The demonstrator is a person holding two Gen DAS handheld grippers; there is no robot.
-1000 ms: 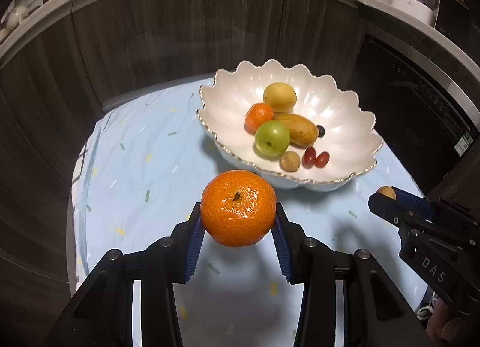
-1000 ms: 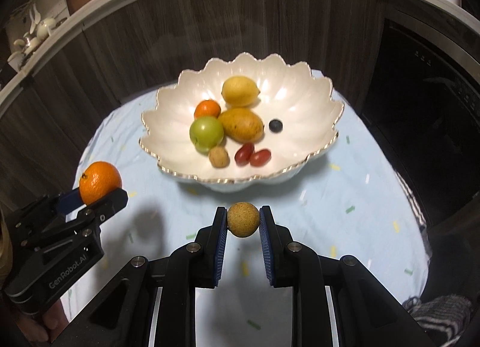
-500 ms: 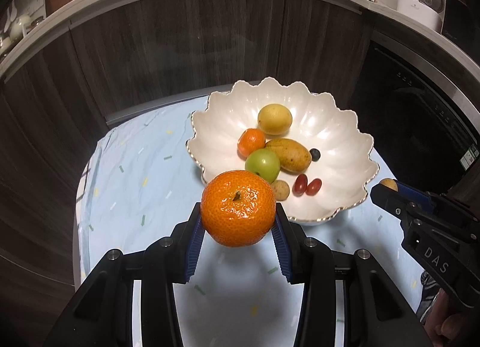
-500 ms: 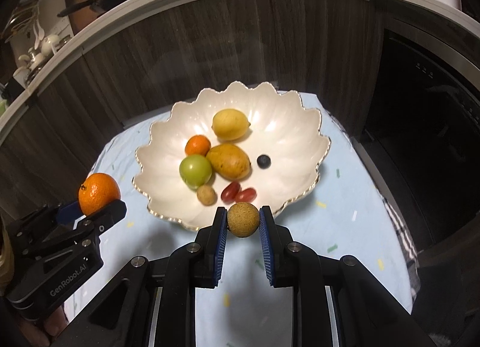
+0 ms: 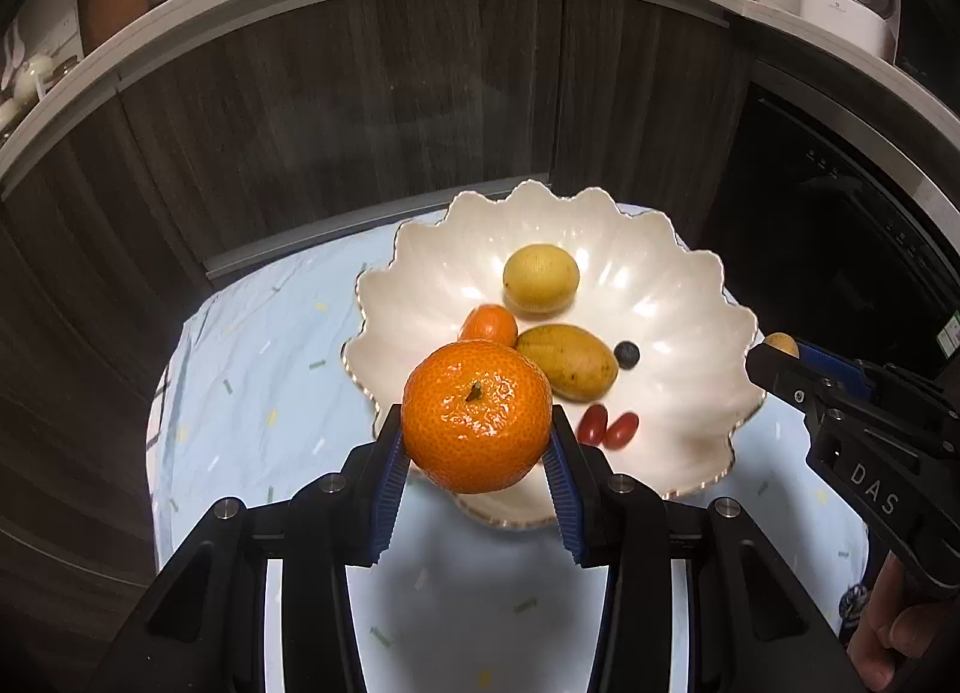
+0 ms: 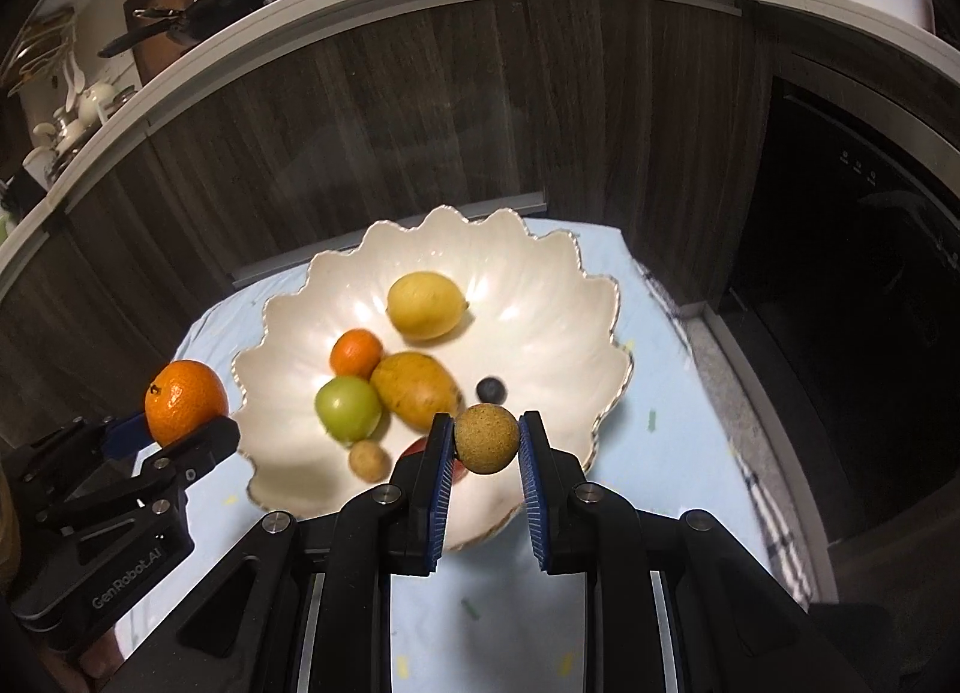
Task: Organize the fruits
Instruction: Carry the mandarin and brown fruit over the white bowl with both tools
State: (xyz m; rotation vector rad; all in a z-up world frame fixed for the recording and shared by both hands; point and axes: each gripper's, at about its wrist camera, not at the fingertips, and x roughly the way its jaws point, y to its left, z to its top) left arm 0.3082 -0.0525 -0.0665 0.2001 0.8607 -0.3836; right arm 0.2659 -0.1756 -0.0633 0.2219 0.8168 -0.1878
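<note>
Both tongs carry fruit toward the scalloped bowl.

The left tongs [image 5: 477, 453] are clenched on an orange [image 5: 477, 416], pads pressing its sides at the widest part, and hang over the near rim of the white bowl [image 5: 678, 279]. The right tongs [image 6: 485, 456] grip a small brown round fruit [image 6: 486, 438] the same way, above the bowl's near side. In the bowl lie a lemon [image 6: 426, 305], a small orange fruit [image 6: 356, 354], a green fruit [image 6: 348, 408], an oblong yellow fruit [image 6: 415, 389], a blueberry [image 6: 491, 390] and two red grapes [image 5: 607, 428]. The bowl stands on a pale blue cloth [image 5: 252, 393] over the counter. The orange is likely light, firm and slightly yielding, its peel giving grip. The small fruit looks rough and hard, apt to roll, so both are best released low.
</note>
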